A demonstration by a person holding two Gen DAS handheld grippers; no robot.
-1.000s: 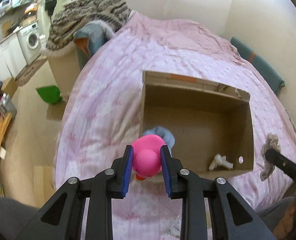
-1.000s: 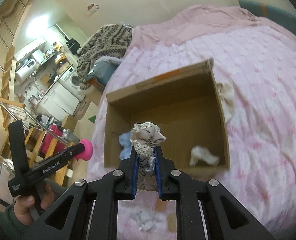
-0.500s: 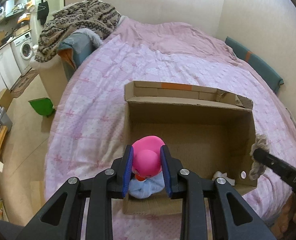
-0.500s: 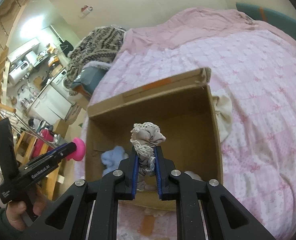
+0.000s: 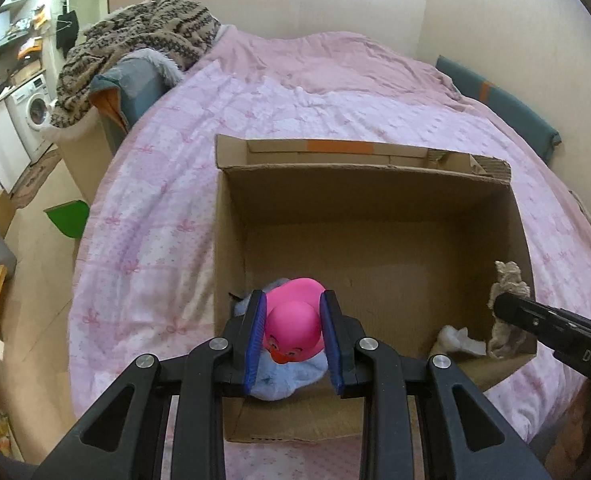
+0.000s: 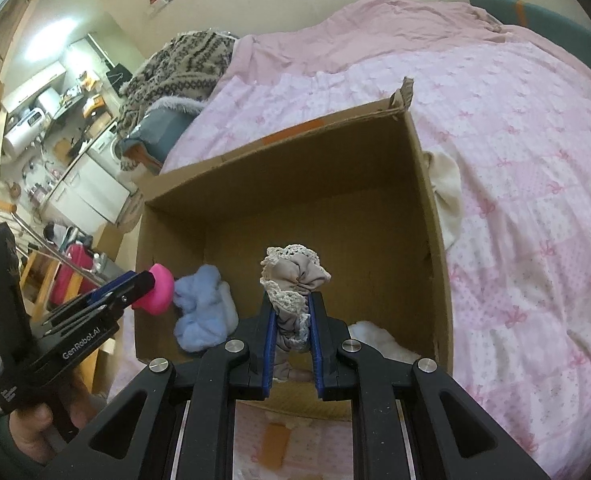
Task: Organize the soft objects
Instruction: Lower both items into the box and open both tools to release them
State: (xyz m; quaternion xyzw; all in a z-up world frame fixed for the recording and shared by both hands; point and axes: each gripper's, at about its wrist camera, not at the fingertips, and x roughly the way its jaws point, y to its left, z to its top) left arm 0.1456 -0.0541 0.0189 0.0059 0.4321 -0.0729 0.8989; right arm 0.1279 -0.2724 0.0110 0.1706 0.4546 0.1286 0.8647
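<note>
We bring both tools down over the box (image 5: 375, 184) vs 1s ago. Left tool (image 5: 294, 334) clamps pink duck (image 5: 295, 326), right tool (image 6: 291, 332) clamps lace cloth (image 6: 293, 276). Both now above box interior; release looks next.

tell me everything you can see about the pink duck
The pink duck is a small, smooth, rubbery-looking toy, bright pink with an orange beak and a printed face turned toward the camera. The left gripper is shut on it, blue pads pressing both sides of its head. It hangs above the near left corner of the cardboard box, just over a light blue fluffy item lying inside. Whether the two touch is unclear.
</note>
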